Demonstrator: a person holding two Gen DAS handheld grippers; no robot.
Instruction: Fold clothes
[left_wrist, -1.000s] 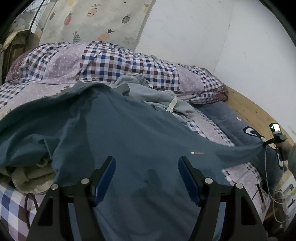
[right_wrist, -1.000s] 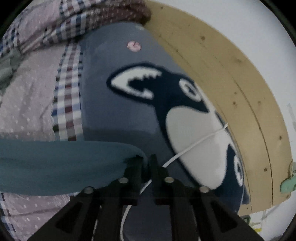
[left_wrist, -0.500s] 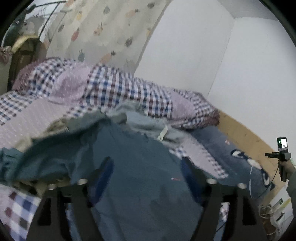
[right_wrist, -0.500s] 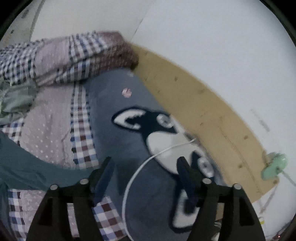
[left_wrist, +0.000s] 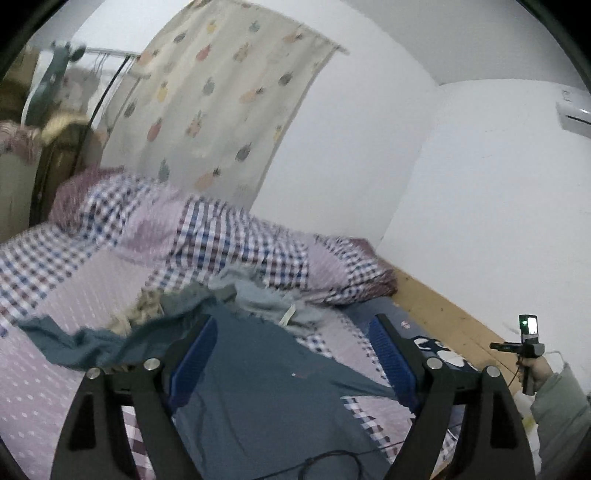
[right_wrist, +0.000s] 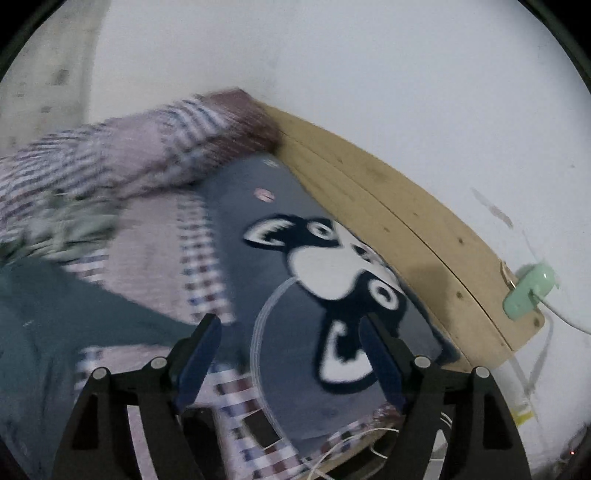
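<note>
On the left wrist view, your left gripper (left_wrist: 291, 354) is wide and empty over the teal garment (left_wrist: 258, 387) spread on the bed (left_wrist: 48, 387). On the right wrist view, your right gripper (right_wrist: 290, 354) just opened, nothing between the jaws, garment lying low left. Risk: rumpled far edge gives a crooked fold.

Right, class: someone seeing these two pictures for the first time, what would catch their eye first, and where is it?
Probably the dark teal garment spread over the checked bedding, in front of the open left gripper. Next, the grey pillow with a black-and-white cartoon face beside the wooden bed frame, beyond the open right gripper. Behind the bed hangs a fruit-print curtain.
</note>
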